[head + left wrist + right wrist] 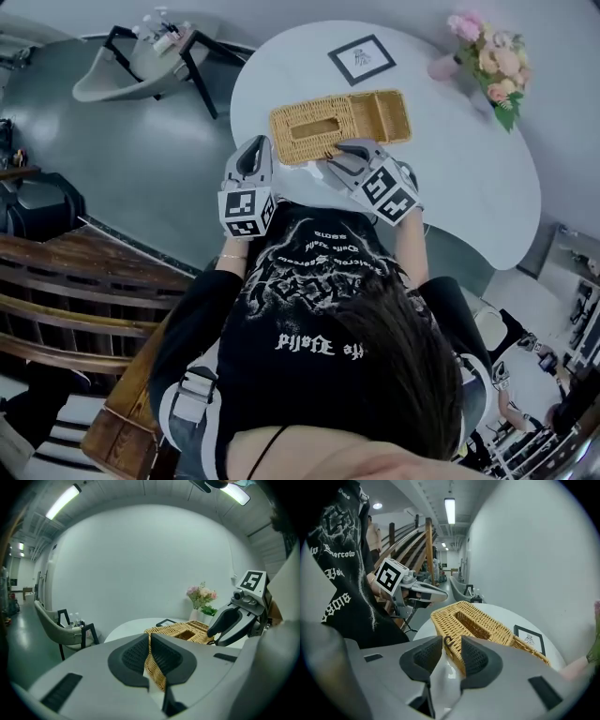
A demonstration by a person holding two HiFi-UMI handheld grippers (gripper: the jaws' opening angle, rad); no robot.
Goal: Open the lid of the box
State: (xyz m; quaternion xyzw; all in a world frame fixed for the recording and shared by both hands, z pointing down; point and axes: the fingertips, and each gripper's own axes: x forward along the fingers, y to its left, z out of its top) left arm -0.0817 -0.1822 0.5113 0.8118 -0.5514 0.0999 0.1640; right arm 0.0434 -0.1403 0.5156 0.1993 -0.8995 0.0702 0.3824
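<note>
Box (328,127): wicker, lay on the white bench (469,187), towards its near edge, long side running left to right. The left part carried a lid with a slot, and the lid was down. The right part was an open compartment.

Left claw (255,145) sat at the box's left near corner. In the left gripper view its jaws stood almost together, with a thin strip of wicker showing in the gap. Could not tell whether the pads pressed on it.

Right claw (342,159) sat at the near side of the box, about midway along, pointing down at it. In the right gripper view its jaws stood well apart. A small dark hook (448,641) on the box's near wall lay between the pads, touching neither. Nothing was held.

The two claws were close together at the near edge, left one lower in the head view.

Frame (361,59) lay flat on the far side of the bench, apart from the box. Flowers (492,61) stood at the far right.
</note>
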